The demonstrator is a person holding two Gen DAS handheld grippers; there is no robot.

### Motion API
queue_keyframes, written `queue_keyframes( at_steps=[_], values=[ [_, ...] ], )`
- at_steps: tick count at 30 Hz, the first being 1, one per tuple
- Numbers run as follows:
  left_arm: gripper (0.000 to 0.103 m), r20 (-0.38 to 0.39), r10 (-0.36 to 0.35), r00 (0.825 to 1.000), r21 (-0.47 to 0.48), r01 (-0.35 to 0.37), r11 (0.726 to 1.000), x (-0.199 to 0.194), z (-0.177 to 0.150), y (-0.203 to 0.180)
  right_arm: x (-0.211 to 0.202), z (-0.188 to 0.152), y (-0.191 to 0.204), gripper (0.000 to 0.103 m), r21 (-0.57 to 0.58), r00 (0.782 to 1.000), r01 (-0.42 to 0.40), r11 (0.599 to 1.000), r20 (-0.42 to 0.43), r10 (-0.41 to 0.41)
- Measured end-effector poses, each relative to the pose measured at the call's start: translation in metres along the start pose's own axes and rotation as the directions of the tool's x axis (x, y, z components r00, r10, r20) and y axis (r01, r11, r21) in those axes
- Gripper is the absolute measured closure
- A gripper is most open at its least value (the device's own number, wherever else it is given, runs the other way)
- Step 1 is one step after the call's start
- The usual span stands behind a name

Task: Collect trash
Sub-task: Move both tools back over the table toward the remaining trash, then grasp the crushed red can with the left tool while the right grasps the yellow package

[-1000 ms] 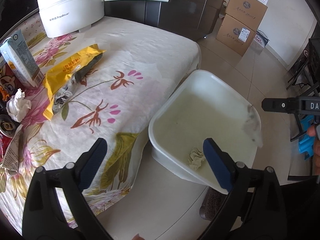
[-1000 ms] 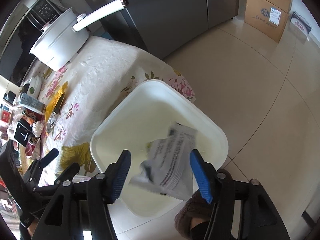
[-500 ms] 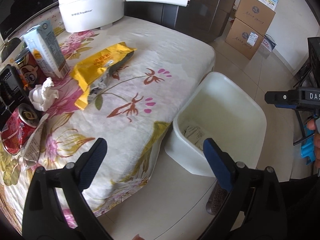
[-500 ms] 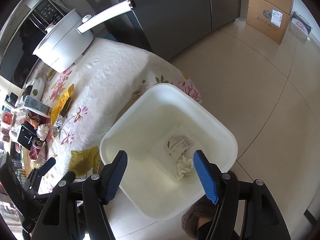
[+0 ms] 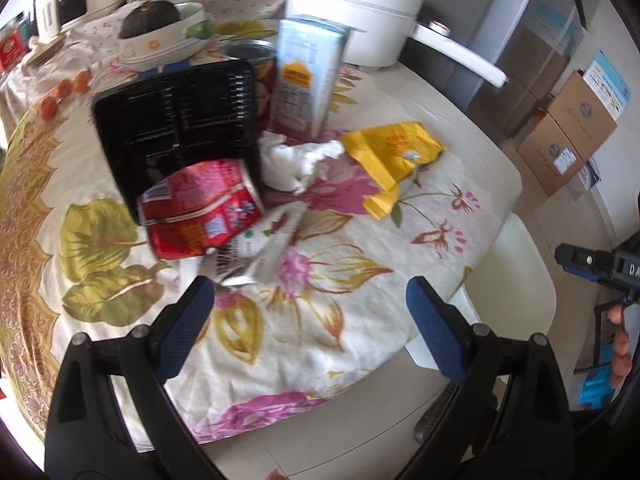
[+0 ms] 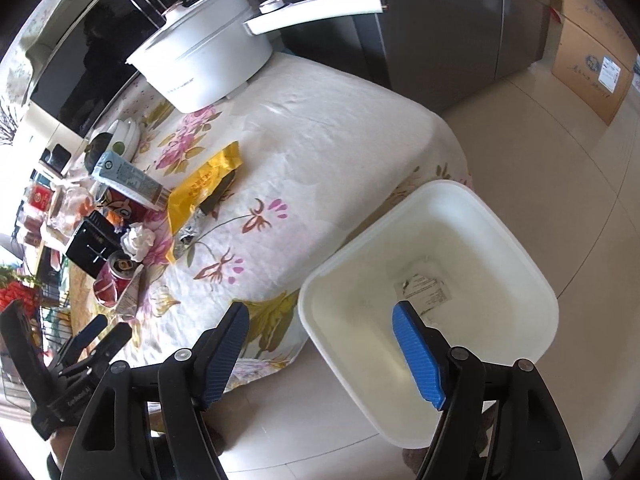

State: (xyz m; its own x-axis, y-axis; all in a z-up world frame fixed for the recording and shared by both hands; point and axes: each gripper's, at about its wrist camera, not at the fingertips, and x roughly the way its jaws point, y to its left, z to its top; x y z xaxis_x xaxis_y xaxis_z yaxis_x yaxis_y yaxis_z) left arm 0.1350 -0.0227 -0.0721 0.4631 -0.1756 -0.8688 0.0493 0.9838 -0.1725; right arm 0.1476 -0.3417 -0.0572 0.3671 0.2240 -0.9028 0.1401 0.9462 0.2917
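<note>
My left gripper (image 5: 306,314) is open and empty above the near part of the floral table. Just ahead of it lie a crushed red can (image 5: 200,210), a torn grey wrapper (image 5: 260,258), a crumpled white tissue (image 5: 298,160), a yellow snack bag (image 5: 390,156) and an upright milk carton (image 5: 308,76). My right gripper (image 6: 324,344) is open and empty over the near rim of the white bin (image 6: 436,280) on the floor. A paper wrapper (image 6: 424,290) lies inside the bin. The left gripper also shows in the right wrist view (image 6: 100,334).
A black plastic tray (image 5: 176,128) lies behind the can. A white pot (image 5: 356,12) with a long handle stands at the table's back. A bowl with a squash (image 5: 164,36) is at the far left. Cardboard boxes (image 5: 568,128) stand on the floor.
My left gripper has swung left from the bin toward the trash on the table. The paper wrapper dropped from my right gripper into the bin, and the right gripper has pulled back slightly.
</note>
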Motion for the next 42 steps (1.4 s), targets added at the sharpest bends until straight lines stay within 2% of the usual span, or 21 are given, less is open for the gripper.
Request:
queue_keyframes(
  at_steps=[6,13,16,19,22,27,32,37,42],
  values=[
    [0.007,0.007,0.063,0.998,-0.179,-0.060,0.982,0.012,0.015,0.036,0.009,0.003,0.027,0.027,-0.034,1.000,-0.017,0.999,-0.010,0.017],
    [0.007,0.028,0.148,0.989,-0.257,-0.136,0.957,0.036,0.027,0.040,0.015,0.005,0.030,0.027,-0.041,1.000,0.001,0.999,-0.020,-0.002],
    [0.007,0.022,0.163,0.986,-0.304,-0.148,0.941,0.045,0.026,0.051,0.017,0.008,0.029,0.027,-0.042,1.000,0.023,0.999,-0.016,-0.024],
    [0.008,0.031,0.142,0.989,-0.334,-0.124,0.934,0.049,0.027,0.061,0.020,0.011,0.030,0.027,-0.042,0.999,0.037,0.998,-0.016,-0.037],
    [0.018,0.039,0.080,0.996,-0.341,-0.062,0.938,0.051,0.029,0.068,0.024,0.014,0.034,0.027,-0.042,0.999,0.041,0.998,-0.018,-0.042],
    [0.019,0.038,0.022,0.999,-0.315,-0.009,0.949,0.046,0.029,0.074,0.032,0.020,0.052,0.027,-0.051,0.999,0.039,0.998,-0.013,-0.040],
    [0.019,0.052,-0.029,0.998,-0.299,0.043,0.953,0.025,0.019,0.076,0.043,0.028,0.075,0.027,-0.066,0.999,0.041,0.997,0.002,-0.041],
    [0.019,0.081,-0.057,0.995,-0.268,0.077,0.960,-0.002,0.011,0.081,0.062,0.035,0.106,0.027,-0.125,0.997,0.071,0.990,0.024,-0.068],
    [0.019,0.110,-0.075,0.991,-0.265,0.102,0.959,-0.025,0.004,0.092,0.090,0.037,0.132,0.027,-0.150,0.998,0.053,0.987,-0.009,-0.055]
  ],
)
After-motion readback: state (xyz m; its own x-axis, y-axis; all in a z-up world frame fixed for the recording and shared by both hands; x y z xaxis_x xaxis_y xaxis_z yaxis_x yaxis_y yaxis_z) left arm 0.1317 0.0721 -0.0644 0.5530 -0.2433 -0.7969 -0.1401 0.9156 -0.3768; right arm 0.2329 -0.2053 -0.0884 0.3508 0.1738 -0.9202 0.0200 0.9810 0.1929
